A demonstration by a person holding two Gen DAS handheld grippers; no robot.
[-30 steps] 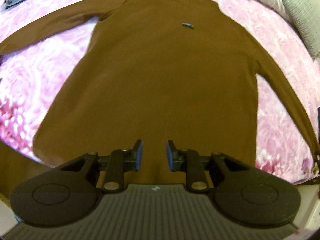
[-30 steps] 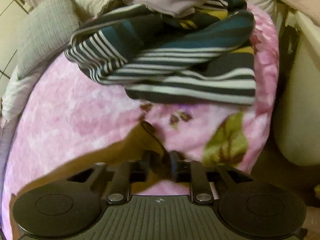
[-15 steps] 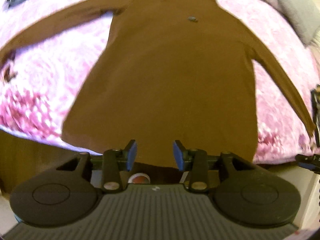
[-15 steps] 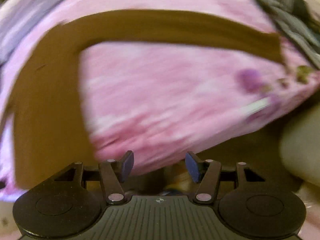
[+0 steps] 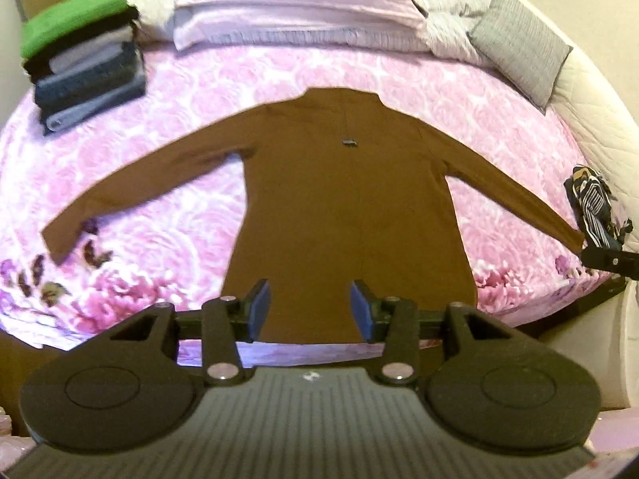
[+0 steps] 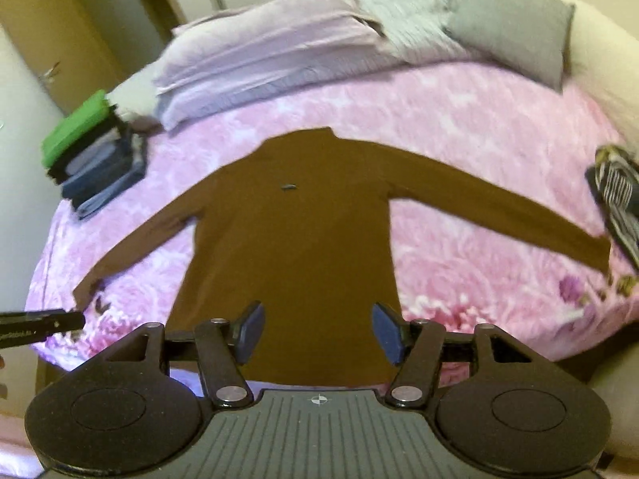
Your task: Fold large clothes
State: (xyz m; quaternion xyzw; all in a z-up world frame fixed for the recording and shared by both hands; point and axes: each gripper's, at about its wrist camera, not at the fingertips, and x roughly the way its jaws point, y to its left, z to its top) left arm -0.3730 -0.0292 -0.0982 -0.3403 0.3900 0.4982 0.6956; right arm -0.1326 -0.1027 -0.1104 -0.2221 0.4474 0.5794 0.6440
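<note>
A long brown long-sleeved garment (image 5: 343,207) (image 6: 303,247) lies flat on the pink flowered bedspread (image 5: 167,215) (image 6: 471,135), collar toward the pillows, both sleeves spread out sideways. My left gripper (image 5: 310,311) hovers high above its hem, jaws opening, nothing between the blue pads. My right gripper (image 6: 317,333) also hangs above the hem, jaws opening wider, empty. A black piece of the right gripper shows at the right edge of the left wrist view, by the sleeve cuff.
A stack of folded clothes (image 5: 86,60) (image 6: 94,155) with a green piece on top sits at the bed's far left. Lilac pillows (image 5: 295,8) (image 6: 271,56) and a grey cushion (image 5: 523,48) (image 6: 515,20) line the head. A striped garment (image 5: 595,207) (image 6: 619,199) lies at the right edge.
Both grippers rose and pulled back from the garment, so the whole bed now shows. The right gripper let go of the sleeve cuff and swung toward the hem. Both jaws opened wider.
</note>
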